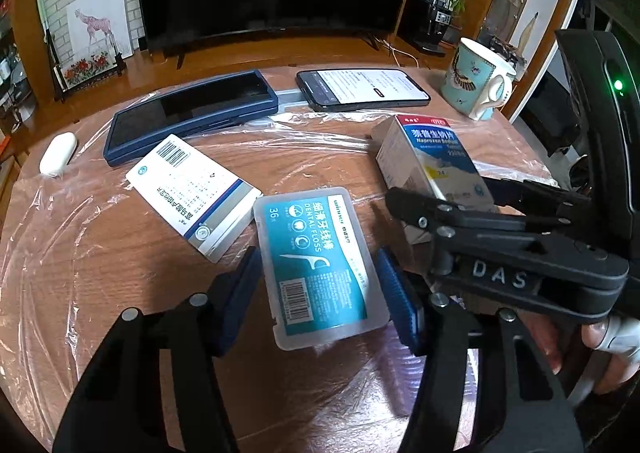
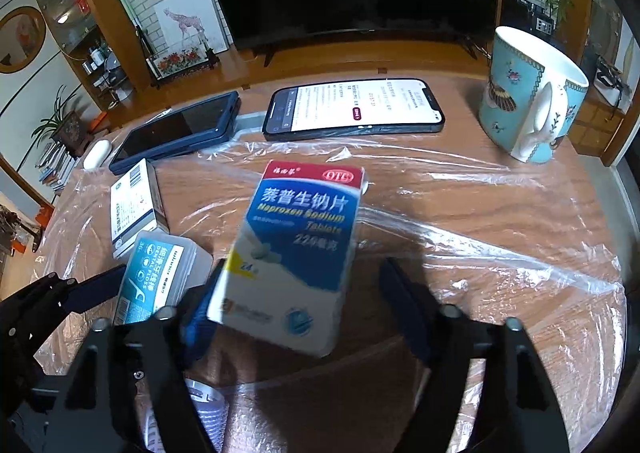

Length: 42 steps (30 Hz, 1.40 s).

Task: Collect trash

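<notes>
A clear dental floss box [image 1: 316, 265] with a teal label lies flat on the film-covered wooden table [image 1: 100, 273]. My left gripper [image 1: 318, 253] straddles it. The left pad rests at its edge, and the right pad stands a sliver off. A red, blue and white tablet carton [image 2: 296, 249] sits tilted and blurred between the fingers of my right gripper [image 2: 303, 265]. The left pad touches its lower corner, and the right pad is clearly apart. A white medicine box [image 1: 192, 193] with a barcode lies to the left of the floss box.
Behind the boxes lie a lit phone [image 1: 360, 89] and a dark blue cased tablet [image 1: 188, 113]. A teal mug [image 1: 476, 81] stands at the far right and a white earbud case [image 1: 58, 153] at the far left. A television stands beyond the table.
</notes>
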Each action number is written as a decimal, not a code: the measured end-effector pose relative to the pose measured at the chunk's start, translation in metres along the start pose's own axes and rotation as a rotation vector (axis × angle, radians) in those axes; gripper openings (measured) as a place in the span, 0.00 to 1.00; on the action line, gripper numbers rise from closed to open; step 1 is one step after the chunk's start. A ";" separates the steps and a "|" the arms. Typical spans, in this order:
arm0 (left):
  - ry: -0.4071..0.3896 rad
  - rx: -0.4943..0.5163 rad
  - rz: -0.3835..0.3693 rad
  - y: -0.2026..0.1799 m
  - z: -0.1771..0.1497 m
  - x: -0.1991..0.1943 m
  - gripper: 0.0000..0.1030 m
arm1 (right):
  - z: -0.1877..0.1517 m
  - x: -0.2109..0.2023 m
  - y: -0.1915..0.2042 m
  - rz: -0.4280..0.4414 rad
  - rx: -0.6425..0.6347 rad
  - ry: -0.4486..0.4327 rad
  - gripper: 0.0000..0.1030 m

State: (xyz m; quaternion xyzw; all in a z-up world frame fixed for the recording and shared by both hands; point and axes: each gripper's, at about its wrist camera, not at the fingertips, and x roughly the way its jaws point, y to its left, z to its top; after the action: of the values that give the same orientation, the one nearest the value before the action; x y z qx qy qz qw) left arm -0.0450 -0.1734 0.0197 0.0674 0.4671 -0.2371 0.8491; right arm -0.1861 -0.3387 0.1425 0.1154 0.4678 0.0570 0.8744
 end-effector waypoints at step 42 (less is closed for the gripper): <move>-0.082 -0.030 0.108 -0.004 -0.044 -0.068 0.56 | -0.082 -0.101 -0.016 0.189 0.012 -0.072 0.45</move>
State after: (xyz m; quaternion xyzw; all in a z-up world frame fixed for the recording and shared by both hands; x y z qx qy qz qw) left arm -0.1106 -0.1394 0.0517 0.0698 0.4311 -0.1865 0.8801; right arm -0.3102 -0.3635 0.1759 0.1660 0.4236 0.1324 0.8806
